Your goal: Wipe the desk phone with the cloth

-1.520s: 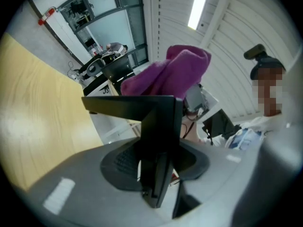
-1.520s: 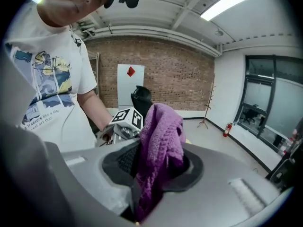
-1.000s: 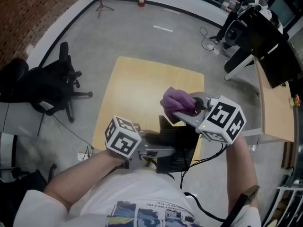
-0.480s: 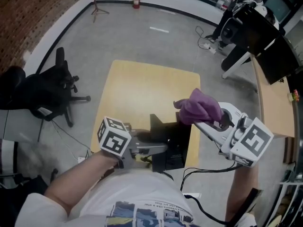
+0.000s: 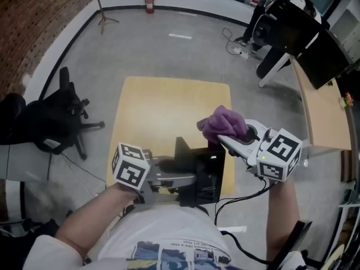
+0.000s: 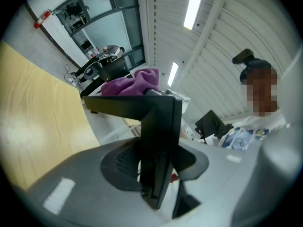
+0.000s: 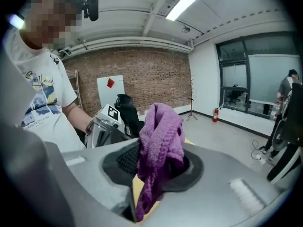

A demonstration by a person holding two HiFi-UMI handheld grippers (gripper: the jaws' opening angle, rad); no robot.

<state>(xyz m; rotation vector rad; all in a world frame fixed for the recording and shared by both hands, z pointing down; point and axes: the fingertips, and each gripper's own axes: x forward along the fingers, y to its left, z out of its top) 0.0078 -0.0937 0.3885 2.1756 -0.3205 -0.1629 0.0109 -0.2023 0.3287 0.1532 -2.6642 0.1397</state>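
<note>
While your left gripper (image 5: 185, 180) pins the desk phone (image 5: 207, 170) at the lower centre of the head view, at the near edge of the worktop (image 5: 163, 106), your right gripper (image 5: 228, 139) holds the cloth (image 5: 223, 122) just to the upper right of it, and that split of work explains both holds. Your left fingers are closed part way on a thin black edge of the phone; the left gripper view shows the dark panel standing straight up between them. I judge that grip is there to stop the phone sliding or tipping when the cloth drags across it. Whether the phone's base sits flat on the wood or is raised a little, I cannot tell. Your right fingers are clamped on the purple cloth, bunched into a wad that rises above them and hangs below them in the right gripper view, so a soft pad leads and no bare finger meets the plastic. From above, the wad sits at the phone's upper right corner, but whether it touches is not clear. Wiping along that top edge looks the likely step; press lightly, since the left hold is on a narrow edge only.
</note>
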